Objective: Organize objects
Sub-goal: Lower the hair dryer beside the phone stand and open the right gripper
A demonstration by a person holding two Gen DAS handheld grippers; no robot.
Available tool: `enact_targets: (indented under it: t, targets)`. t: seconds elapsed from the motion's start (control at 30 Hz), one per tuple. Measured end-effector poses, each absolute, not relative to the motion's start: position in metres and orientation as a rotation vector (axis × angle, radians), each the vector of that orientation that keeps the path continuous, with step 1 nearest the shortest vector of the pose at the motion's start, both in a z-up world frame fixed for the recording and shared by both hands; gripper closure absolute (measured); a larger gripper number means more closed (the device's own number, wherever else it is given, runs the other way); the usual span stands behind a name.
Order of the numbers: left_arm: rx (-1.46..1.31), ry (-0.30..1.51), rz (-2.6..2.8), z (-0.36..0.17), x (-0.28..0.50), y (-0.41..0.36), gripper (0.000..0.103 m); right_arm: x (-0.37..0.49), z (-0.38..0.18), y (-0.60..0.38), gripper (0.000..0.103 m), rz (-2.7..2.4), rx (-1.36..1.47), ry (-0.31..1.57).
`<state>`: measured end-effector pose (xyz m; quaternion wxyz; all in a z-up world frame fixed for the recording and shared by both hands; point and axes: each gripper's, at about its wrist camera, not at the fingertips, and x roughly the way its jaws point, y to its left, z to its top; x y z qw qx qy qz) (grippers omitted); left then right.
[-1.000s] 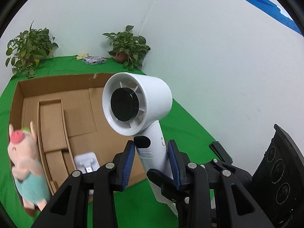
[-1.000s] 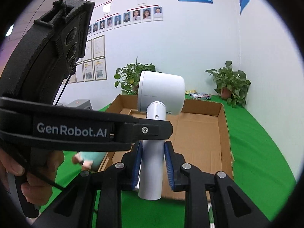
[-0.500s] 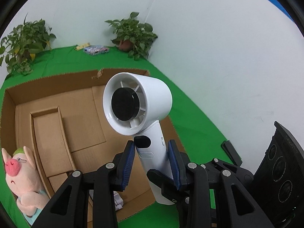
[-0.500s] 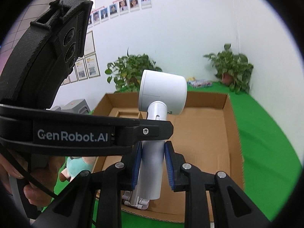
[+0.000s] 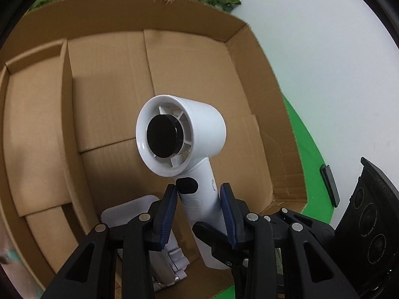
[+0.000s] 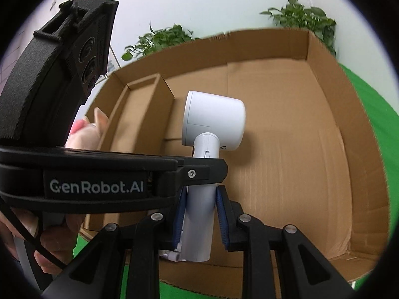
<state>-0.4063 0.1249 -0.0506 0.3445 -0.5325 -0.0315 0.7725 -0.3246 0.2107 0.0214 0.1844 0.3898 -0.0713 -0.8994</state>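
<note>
Left hand-held gripper [image 5: 199, 209]: blue pads clamped on upper handle of white fan [image 5: 182, 134]. Right hand-held gripper [image 6: 200, 218]: pads clamped on lower handle of same fan. Fan upright, head tilted, suspended over open cardboard box [image 5: 251, 57], above main compartment beside inner divider [image 5: 67, 114]. White item [image 5: 124, 211] on box floor below fan. Pig plush [image 6: 87, 132] outside box's left wall. Box on green table [image 6: 369, 99].

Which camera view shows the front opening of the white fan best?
The left wrist view: the white fan faces that camera, so its round opening, ribs and black hub show. The right wrist view shows the fan only from its closed side and handle; the opening is turned away.
</note>
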Motion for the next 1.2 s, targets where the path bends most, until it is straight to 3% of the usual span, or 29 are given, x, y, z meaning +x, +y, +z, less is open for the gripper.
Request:
enact_targets:
  t: [0.33, 0.5, 0.8, 1.2]
  targets:
    - [-1.414, 0.024, 2.024, -0.062, -0.395, 0.140, 0.070, -0.331, -0.001, 0.224, 0.080, -2.521, 1.151, -0.292]
    - [-1.424, -0.024, 2.052, -0.053, -0.395, 0.130, 0.070, -0.331, -0.001, 0.228, 0.080, -2.515, 1.147, -0.343]
    - [-1.276, -0.049, 2.183, 0.000, -0.374, 0.092, 0.070, -0.326, -0.005, 0.210, 0.080, -2.547, 1.181, -0.241]
    - [-1.261, -0.095, 2.241, -0.005, -0.355, 0.050, 0.070, -0.313, -0.005, 0.196, 0.075, -2.578, 1.202, -0.150]
